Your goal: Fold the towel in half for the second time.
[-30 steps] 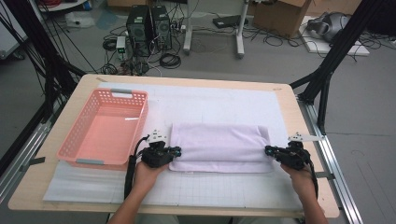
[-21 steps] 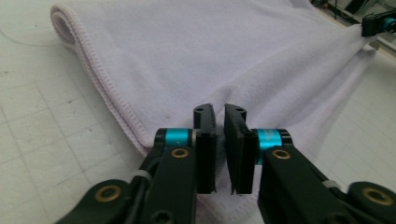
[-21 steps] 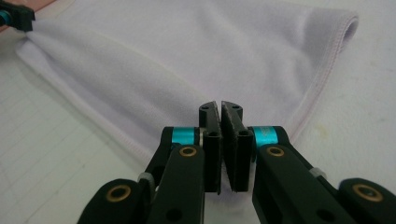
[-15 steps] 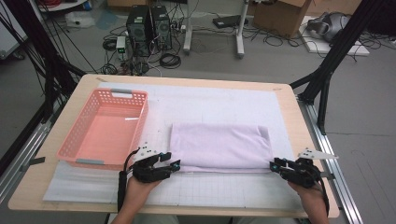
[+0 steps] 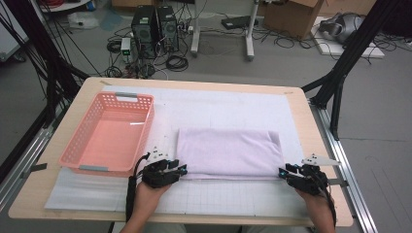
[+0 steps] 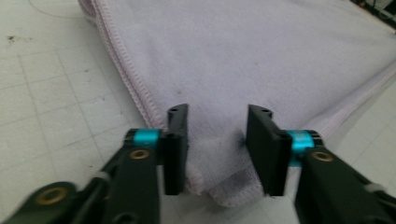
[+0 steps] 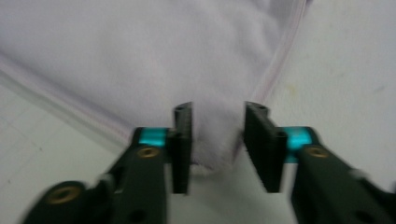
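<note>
At lower centre, the folded towel [image 5: 228, 153] is straddled at its near corners by the left gripper [image 5: 180, 170] and right gripper [image 5: 284, 172], jaws just closing but not yet pinching, seemingly so both corners can be lifted together for another fold.

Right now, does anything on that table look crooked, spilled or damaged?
Nothing stands out. The folded lilac towel lies flat and square on the white mat, the pink basket sits upright beside it, and each gripper, left and right, straddles a near corner. A few dark specks mark the mat.
</note>
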The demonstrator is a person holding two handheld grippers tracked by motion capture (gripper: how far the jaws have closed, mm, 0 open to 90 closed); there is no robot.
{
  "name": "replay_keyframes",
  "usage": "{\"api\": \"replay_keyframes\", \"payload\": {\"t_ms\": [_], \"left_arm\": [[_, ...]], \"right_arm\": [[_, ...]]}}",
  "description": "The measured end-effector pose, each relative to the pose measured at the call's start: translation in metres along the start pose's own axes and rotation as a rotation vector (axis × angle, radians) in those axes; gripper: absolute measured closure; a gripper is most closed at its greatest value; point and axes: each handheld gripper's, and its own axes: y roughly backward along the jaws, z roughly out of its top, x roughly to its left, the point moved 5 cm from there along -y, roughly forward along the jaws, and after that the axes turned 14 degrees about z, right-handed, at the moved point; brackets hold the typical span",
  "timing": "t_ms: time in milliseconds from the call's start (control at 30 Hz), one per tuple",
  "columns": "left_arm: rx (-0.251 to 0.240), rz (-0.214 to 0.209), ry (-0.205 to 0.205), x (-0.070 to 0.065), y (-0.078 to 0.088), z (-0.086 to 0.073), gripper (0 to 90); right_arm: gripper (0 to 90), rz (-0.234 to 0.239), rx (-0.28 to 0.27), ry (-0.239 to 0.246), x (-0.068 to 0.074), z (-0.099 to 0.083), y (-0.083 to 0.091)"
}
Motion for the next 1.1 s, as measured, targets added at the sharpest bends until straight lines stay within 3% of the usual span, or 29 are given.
{"api": "replay_keyframes", "payload": {"t_ms": [100, 267, 367, 433, 500, 533, 600, 700, 767, 833, 933, 1033, 1100], "left_arm": [[-0.006, 0.019, -0.024, -0.003, 0.001, 0.0, 85.6], [-0.071, -0.004, -0.008, 0.0, 0.017, 0.008, 87.1], [-0.089, -0.019, -0.002, 0.002, 0.027, 0.009, 87.0], [-0.075, -0.029, -0.004, 0.002, 0.029, 0.005, 86.9], [-0.037, -0.024, -0.015, 0.002, 0.025, -0.003, 81.1], [-0.032, -0.017, -0.01, 0.003, 0.022, -0.005, 69.9], [-0.052, -0.018, 0.012, 0.004, 0.021, -0.004, 55.1], [-0.119, -0.026, 0.025, 0.004, 0.025, 0.002, 51.9], [-0.137, -0.031, 0.02, 0.004, 0.026, 0.003, 49.7], [-0.151, -0.035, 0.01, 0.003, 0.026, 0.003, 48.3], [-0.175, -0.042, 0.008, 0.002, 0.028, 0.004, 46.2], [-0.193, -0.043, 0.01, 0.005, 0.03, 0.006, 43.7], [-0.202, -0.049, 0.011, 0.006, 0.031, 0.007, 42.2]], "right_arm": [[84.6, 0.034, -0.014, -0.031, -0.002, -0.003, 0.0], [85.5, 0.031, -0.065, -0.012, 0.006, 0.003, 0.012], [85.5, 0.043, -0.081, -0.011, 0.01, 0.003, 0.018], [85.4, 0.05, -0.069, -0.013, 0.014, 0.0, 0.02], [78.9, 0.051, -0.034, -0.025, 0.013, -0.004, 0.016], [68.2, 0.019, -0.018, -0.028, 0.01, -0.006, 0.014], [68.3, 0.003, -0.045, -0.041, 0.005, -0.006, 0.014], [73.2, 0.009, -0.115, -0.005, 0.008, 0.003, 0.019], [75.4, 0.034, -0.126, 0.025, 0.01, 0.006, 0.014], [75.9, 0.056, -0.093, 0.015, 0.009, 0.004, 0.003], [80.7, 0.009, -0.013, 0.037, 0.002, -0.004, -0.007], [77.5, -0.045, -0.013, 0.041, -0.001, -0.003, 0.002], [72.7, -0.019, -0.049, 0.022, 0.001, -0.004, 0.01]]}}
